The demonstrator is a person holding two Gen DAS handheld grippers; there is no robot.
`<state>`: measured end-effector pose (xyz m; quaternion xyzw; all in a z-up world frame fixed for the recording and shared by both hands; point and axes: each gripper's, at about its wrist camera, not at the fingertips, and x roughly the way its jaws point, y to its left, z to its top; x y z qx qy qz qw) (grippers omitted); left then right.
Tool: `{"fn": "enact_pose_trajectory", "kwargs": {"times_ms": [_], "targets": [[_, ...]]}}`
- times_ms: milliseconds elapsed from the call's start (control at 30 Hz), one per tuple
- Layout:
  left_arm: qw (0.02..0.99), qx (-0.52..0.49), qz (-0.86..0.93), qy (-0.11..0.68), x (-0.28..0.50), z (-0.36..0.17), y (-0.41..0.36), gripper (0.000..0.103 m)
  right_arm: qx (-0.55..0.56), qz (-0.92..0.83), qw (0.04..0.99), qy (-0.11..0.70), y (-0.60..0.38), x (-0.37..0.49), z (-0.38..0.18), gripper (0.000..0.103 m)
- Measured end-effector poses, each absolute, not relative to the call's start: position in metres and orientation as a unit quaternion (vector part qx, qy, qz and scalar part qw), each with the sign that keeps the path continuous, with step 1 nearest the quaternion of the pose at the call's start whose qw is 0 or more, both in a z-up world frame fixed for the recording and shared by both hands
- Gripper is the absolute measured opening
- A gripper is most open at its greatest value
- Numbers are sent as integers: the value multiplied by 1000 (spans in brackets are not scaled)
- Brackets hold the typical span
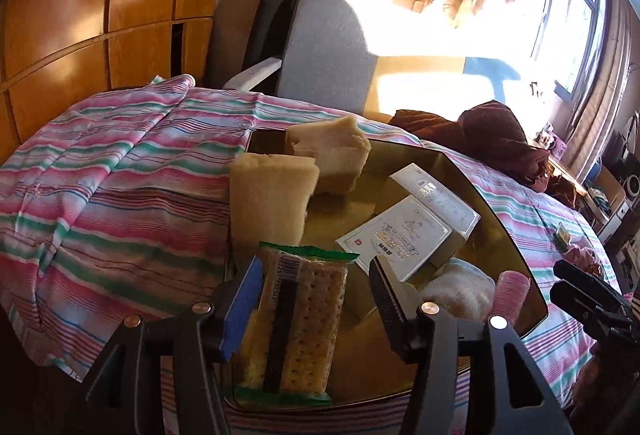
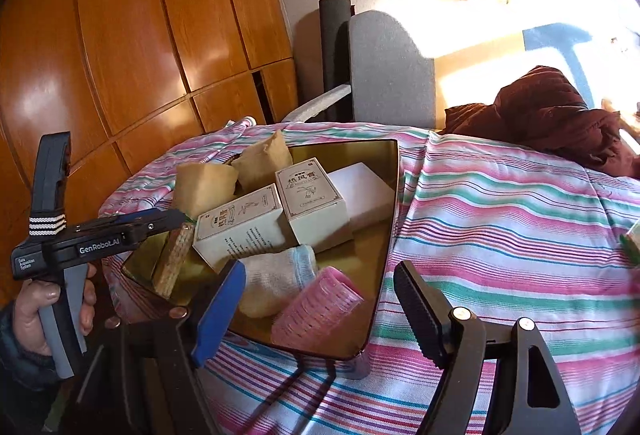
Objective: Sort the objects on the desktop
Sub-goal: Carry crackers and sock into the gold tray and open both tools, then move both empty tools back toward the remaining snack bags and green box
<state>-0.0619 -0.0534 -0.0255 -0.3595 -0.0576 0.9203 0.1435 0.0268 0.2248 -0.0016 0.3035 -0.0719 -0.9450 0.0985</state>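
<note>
A gold mirrored tray point(image 1: 488, 203) point(image 2: 384, 247) lies on a striped bedspread. In it are two tan paper packets point(image 1: 268, 199) point(image 2: 204, 187), two white boxes point(image 1: 400, 239) point(image 2: 312, 203), a white sock point(image 1: 460, 287) point(image 2: 276, 275) and a pink hair roller point(image 1: 512, 289) point(image 2: 320, 307). My left gripper point(image 1: 316, 283) point(image 2: 176, 231) is open around a cracker pack point(image 1: 296, 323) point(image 2: 172, 263) that stands on edge at the tray's near-left rim; the fingers are apart from its sides. My right gripper point(image 2: 320, 315) is open and empty, above the roller at the tray's near corner.
The striped bedspread point(image 2: 500, 219) covers the bed. A dark red garment point(image 2: 560, 115) lies at the back right. A grey chair back point(image 1: 320, 47) and wooden wardrobe doors point(image 2: 140, 35) stand behind. A small green item point(image 2: 632, 239) lies at the right edge.
</note>
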Motion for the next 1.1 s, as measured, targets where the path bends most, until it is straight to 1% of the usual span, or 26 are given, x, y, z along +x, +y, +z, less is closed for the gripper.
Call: {"fn": "enact_pose_trajectory", "kwargs": {"times_ms": [167,300,533,767,933,1000,1100], "targets": [[156,-325,930,-68,-51,-10,-48,60,289,-950,70,-92,248,41,-1,79],[216,-314,922,-62,-40,0,-16,62,287,-950,27,-118,283,55,-8,80],[342,-330,880,-28,-27,5,88,62,275,-944,-97,-156,368,99,-16,81],[438,-374,817,21,-10,-10,202,62,254,-926,-207,-190,444,154,-23,85],[483,-386,783,66,3,-16,276,62,247,-908,-253,-226,484,185,-38,85],[505,-395,765,64,2,-14,301,62,239,-905,-260,-236,493,192,-40,85],[534,-410,737,49,-5,-10,339,62,226,-910,-260,-230,497,195,-38,86]]}}
